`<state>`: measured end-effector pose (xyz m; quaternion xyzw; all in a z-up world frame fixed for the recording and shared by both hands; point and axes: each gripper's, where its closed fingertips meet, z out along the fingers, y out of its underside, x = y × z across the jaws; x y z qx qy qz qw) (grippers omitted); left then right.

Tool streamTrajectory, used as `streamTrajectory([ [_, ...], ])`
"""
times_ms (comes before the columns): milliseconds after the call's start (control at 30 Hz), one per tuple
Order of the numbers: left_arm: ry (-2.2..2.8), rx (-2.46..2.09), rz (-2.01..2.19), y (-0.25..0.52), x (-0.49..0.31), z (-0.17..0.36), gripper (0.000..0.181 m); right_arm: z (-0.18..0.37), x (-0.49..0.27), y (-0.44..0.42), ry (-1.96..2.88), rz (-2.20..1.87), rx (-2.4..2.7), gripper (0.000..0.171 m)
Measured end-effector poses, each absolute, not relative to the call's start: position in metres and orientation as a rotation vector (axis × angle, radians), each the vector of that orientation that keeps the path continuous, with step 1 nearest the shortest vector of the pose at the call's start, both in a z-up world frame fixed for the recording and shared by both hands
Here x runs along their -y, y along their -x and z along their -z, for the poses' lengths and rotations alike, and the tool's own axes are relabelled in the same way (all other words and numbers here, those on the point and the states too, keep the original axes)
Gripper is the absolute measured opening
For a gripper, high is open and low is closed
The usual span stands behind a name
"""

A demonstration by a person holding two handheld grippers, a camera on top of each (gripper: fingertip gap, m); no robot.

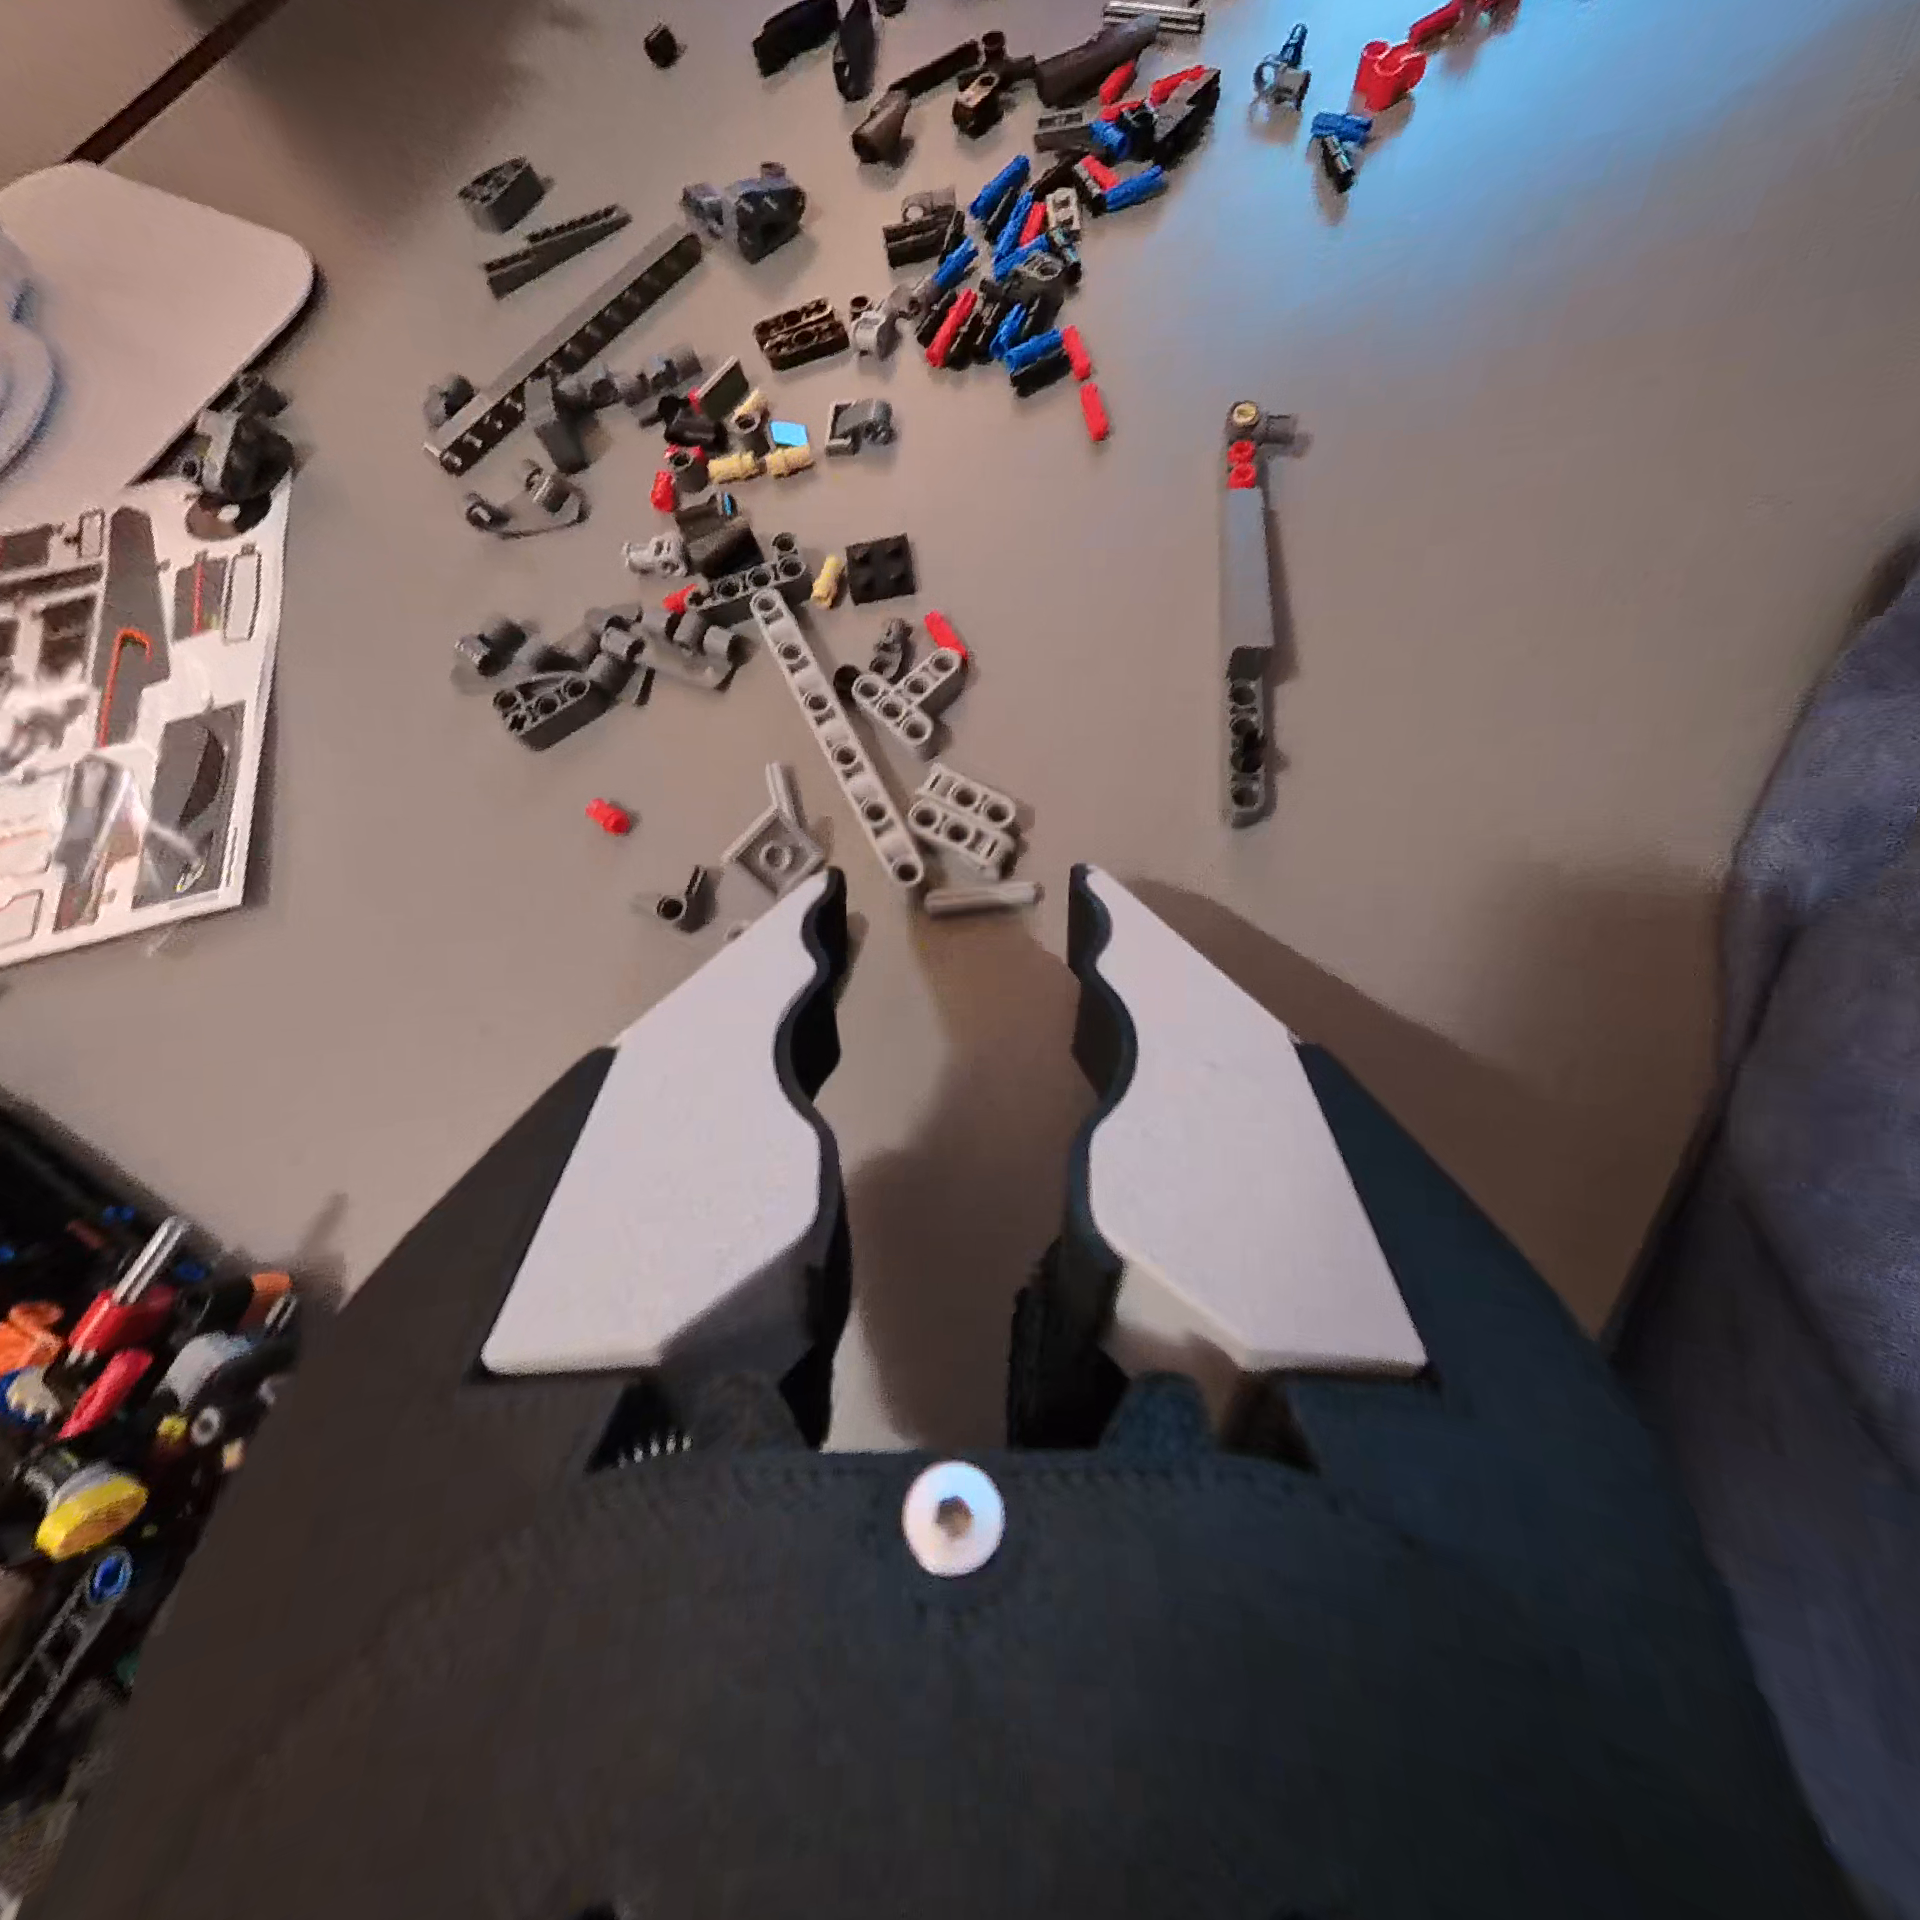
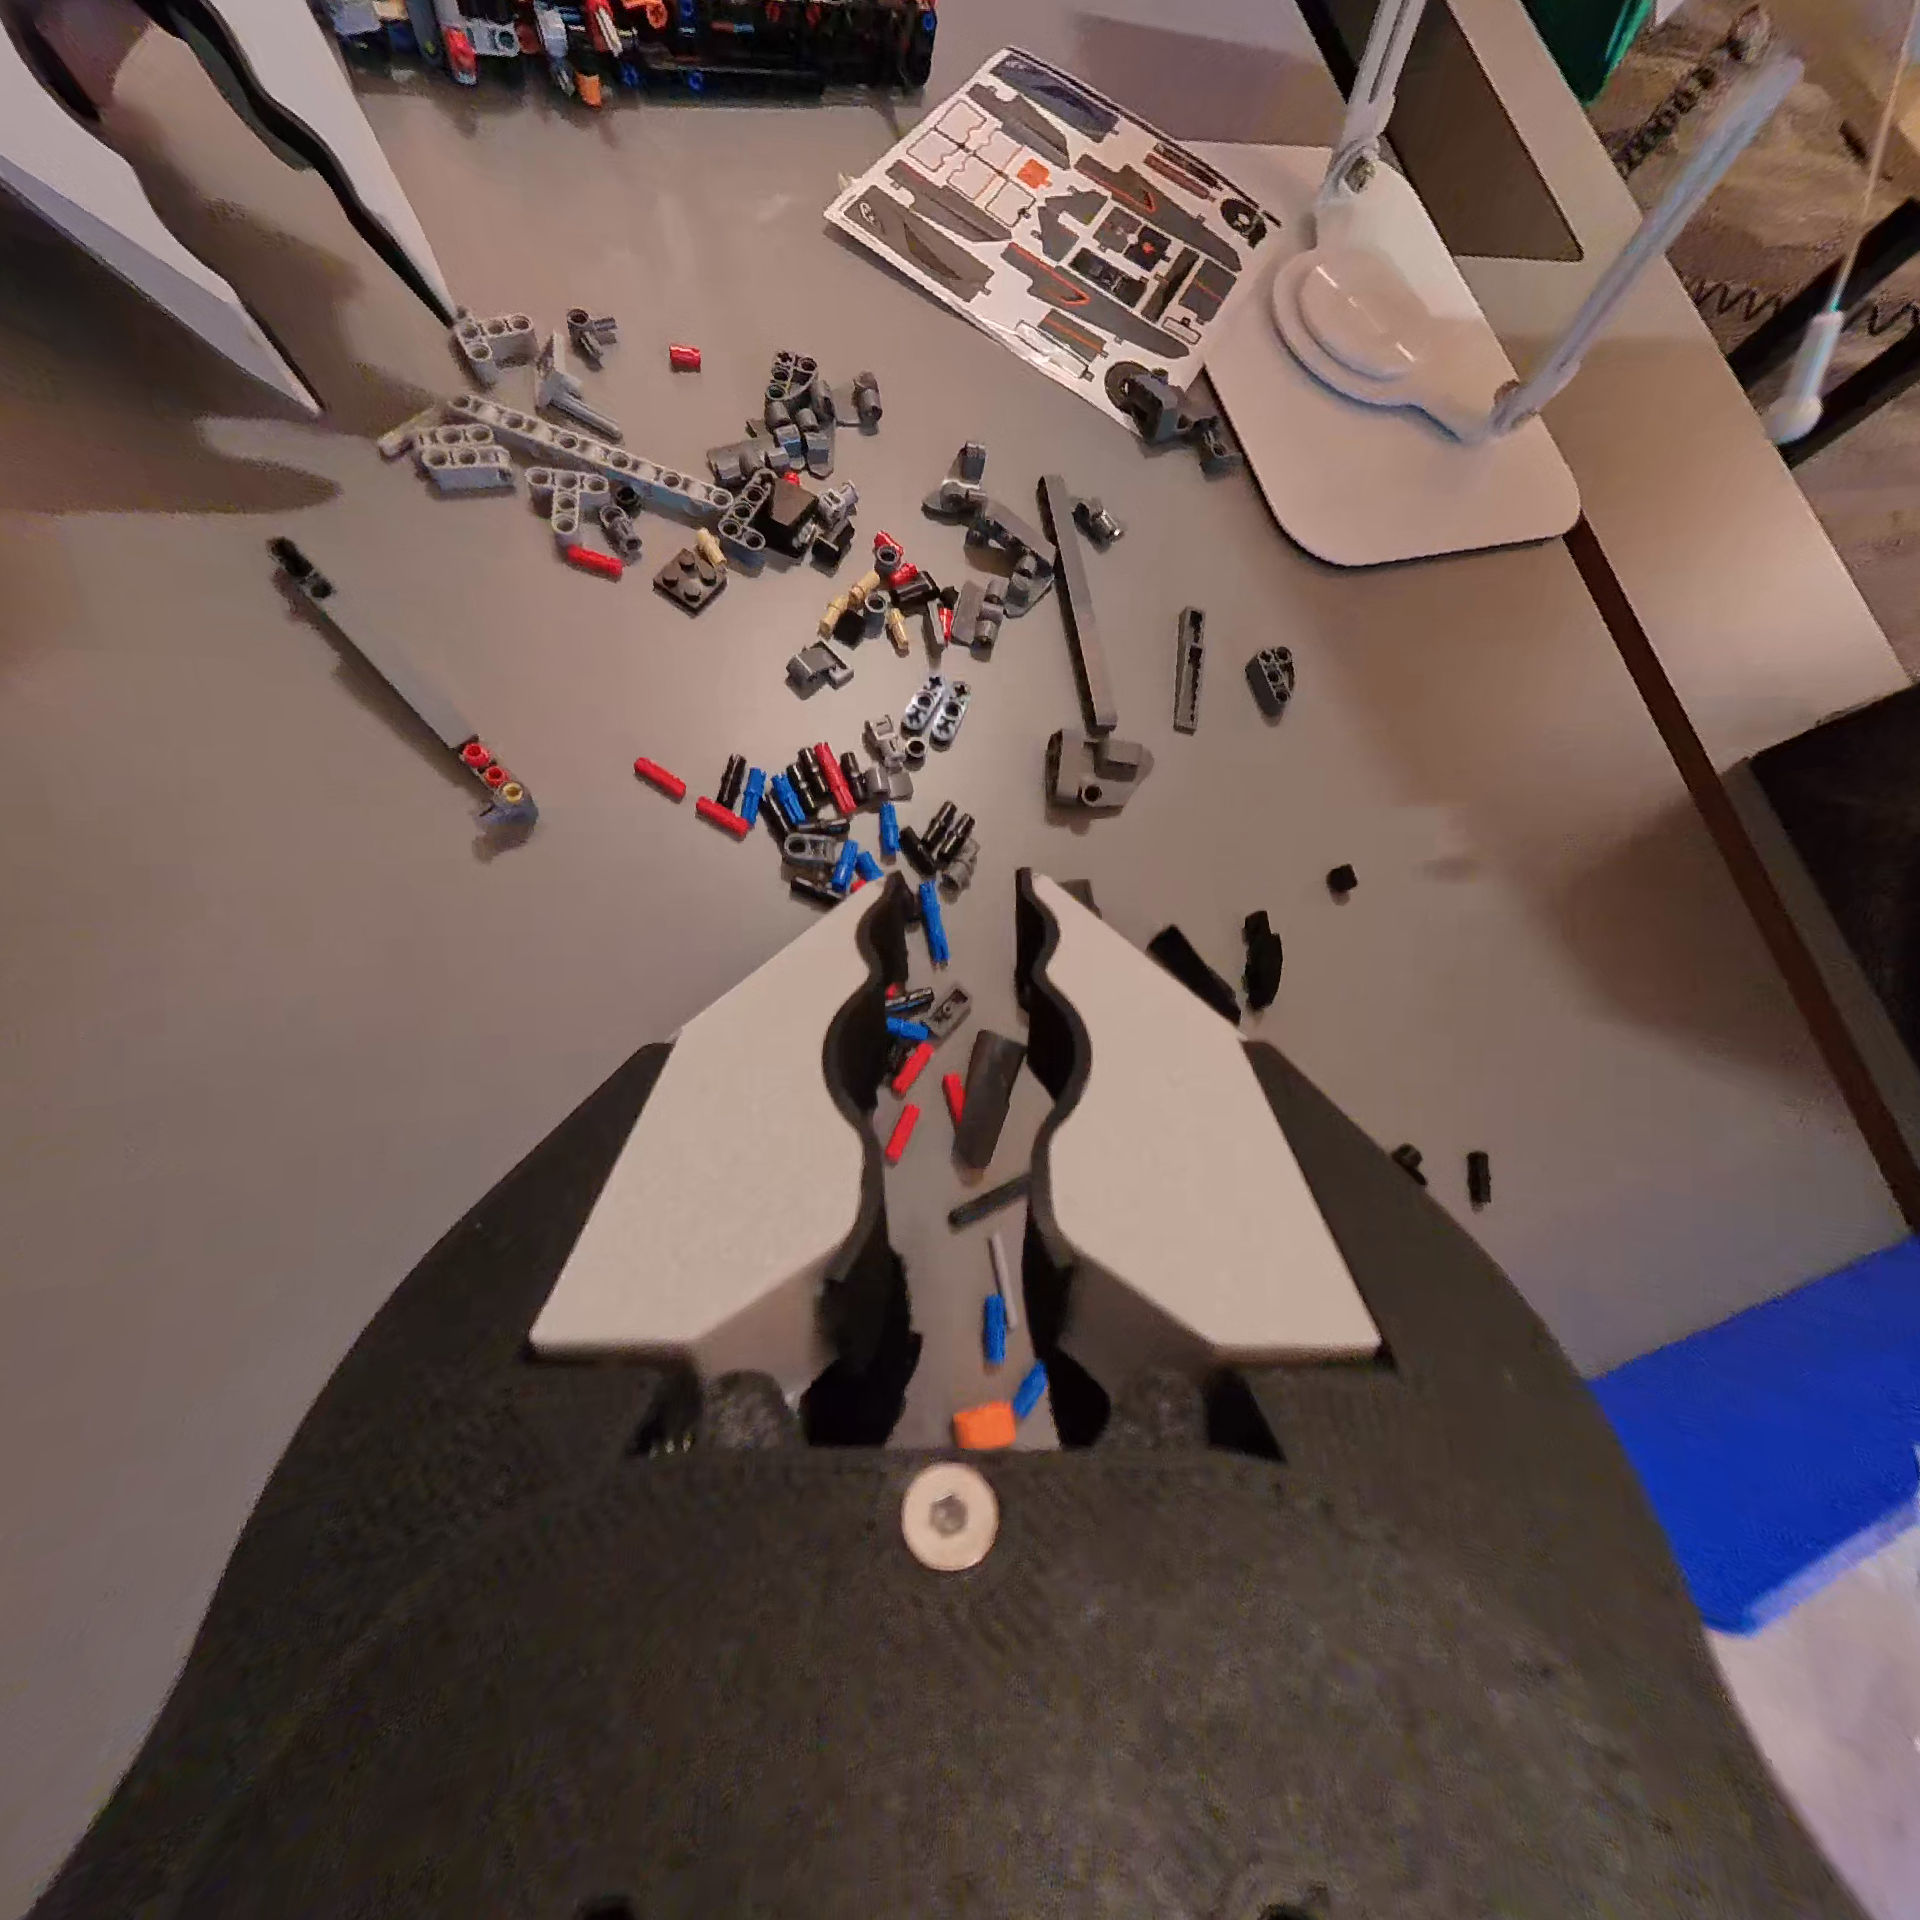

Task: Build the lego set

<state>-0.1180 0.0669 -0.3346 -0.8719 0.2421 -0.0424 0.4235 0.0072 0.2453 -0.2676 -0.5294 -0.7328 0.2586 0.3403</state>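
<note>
Loose lego technic parts lie scattered over a grey table (image 1: 1455, 623). My left gripper (image 1: 954, 896) is open and empty, its tips just short of a long light grey beam (image 1: 836, 738) and a small grey axle piece (image 1: 982, 897). A partly built grey beam with red pins (image 1: 1247, 613) lies alone to the right; it also shows in the right wrist view (image 2: 400, 681). My right gripper (image 2: 954, 894) is open and empty above a cluster of blue, red and black pins (image 2: 821, 800). A blue pin (image 2: 933, 920) lies between its tips. The left gripper's fingers (image 2: 343, 135) show at the top left there.
A sticker sheet (image 1: 114, 717) lies at the left, also seen in the right wrist view (image 2: 1060, 218). A lamp base (image 2: 1392, 395) stands on the table's far right. A partly built black model (image 1: 83, 1455) sits at the lower left. A blue object (image 2: 1766, 1434) lies at the right. The tips of one gripper are about 25 cm away from the tips of the other. The lamp base (image 2: 1392, 395) is about equally far from each gripper, around 35 cm.
</note>
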Motion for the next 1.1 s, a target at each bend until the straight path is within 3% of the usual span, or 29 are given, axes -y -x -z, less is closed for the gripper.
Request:
streamTrajectory([
  [1100, 2.299, -0.474, 0.183, 0.145, -0.045, 0.352, 0.035, 0.312, -0.188, 0.068, 1.305, -0.771, 2.225, 0.024],
])
